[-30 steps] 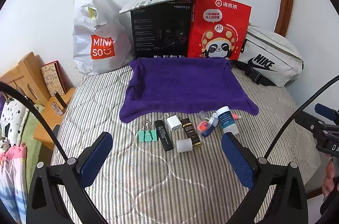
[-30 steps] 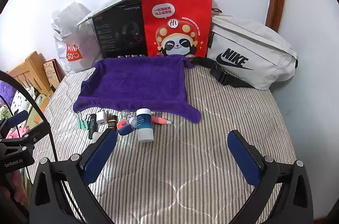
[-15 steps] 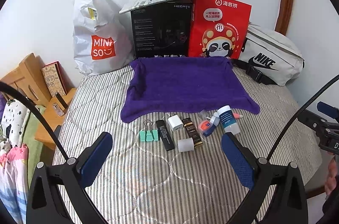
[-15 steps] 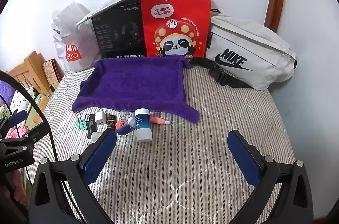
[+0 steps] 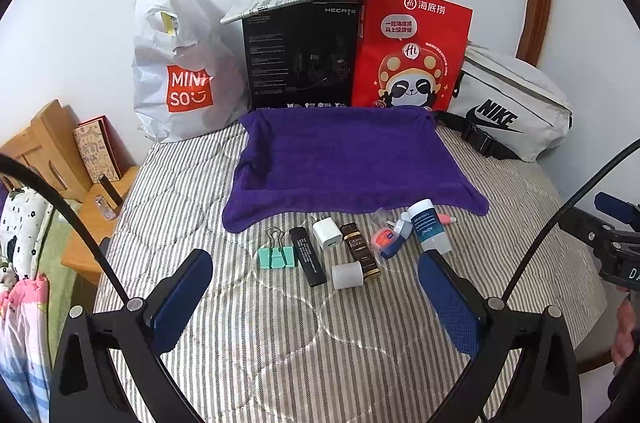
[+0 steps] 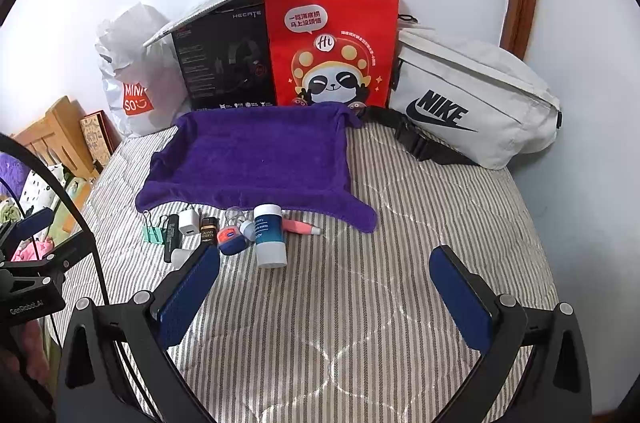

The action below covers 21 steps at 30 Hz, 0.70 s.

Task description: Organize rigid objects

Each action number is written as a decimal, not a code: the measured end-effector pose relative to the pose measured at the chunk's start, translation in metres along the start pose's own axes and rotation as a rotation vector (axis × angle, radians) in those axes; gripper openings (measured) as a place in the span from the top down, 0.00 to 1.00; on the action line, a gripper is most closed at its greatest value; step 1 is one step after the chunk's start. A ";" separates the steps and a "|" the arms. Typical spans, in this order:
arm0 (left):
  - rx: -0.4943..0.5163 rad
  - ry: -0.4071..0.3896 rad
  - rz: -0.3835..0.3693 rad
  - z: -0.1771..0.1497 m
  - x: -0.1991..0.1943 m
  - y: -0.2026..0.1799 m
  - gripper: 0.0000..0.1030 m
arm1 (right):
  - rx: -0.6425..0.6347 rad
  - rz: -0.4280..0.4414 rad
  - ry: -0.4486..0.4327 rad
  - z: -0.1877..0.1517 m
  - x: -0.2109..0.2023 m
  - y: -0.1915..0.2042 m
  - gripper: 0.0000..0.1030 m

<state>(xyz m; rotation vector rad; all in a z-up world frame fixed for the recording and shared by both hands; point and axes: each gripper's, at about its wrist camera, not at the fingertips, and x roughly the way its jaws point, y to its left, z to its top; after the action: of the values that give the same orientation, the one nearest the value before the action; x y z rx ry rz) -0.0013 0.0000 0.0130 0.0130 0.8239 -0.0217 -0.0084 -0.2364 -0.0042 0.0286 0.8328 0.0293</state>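
While the left gripper (image 5: 316, 293) hangs over the striped quilted bedspread (image 5: 280, 343) with its blue padded fingers (image 5: 182, 297) spread wide and nothing between them, a row of small rigid items lies just ahead, along the near edge of a plush purple towel (image 5: 344, 159). From left to right the left wrist view shows a mint binder clip (image 5: 277, 255), a flat black stick (image 5: 306, 257), a white cube charger (image 5: 327, 233), a brown boxy bottle (image 5: 359, 250), a short white cylinder (image 5: 346, 275) lying on its side, a red and blue tin (image 5: 386, 241), and a white bottle with a teal label (image 5: 428, 226). Behind the towel stand a crinkled white plastic bag (image 5: 180, 71), a black carton (image 5: 300, 55), a glossy red paper bag (image 5: 412, 55) and a grey fabric waist pack (image 5: 508, 103); their contents cannot be seen.

From the right wrist view, the right gripper (image 6: 324, 297) is likewise parted wide and empty above the bedspread (image 6: 360, 303). The labelled bottle (image 6: 269, 235) lies nearest, a pink tube (image 6: 302, 226) beside it, touching the towel's (image 6: 256, 155) fringe.
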 end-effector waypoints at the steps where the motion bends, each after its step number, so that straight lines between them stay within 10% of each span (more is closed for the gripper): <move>1: -0.001 0.002 -0.001 0.000 0.002 0.000 0.00 | -0.002 0.001 0.004 0.000 0.002 0.000 0.00; 21: -0.107 0.109 0.012 -0.026 0.109 0.050 0.01 | 0.014 -0.011 0.085 -0.014 0.042 -0.016 0.00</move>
<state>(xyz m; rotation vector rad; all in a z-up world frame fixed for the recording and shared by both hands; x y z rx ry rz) 0.0548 0.0494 -0.0849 -0.0823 0.9328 0.0349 0.0093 -0.2507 -0.0452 0.0360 0.9185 0.0145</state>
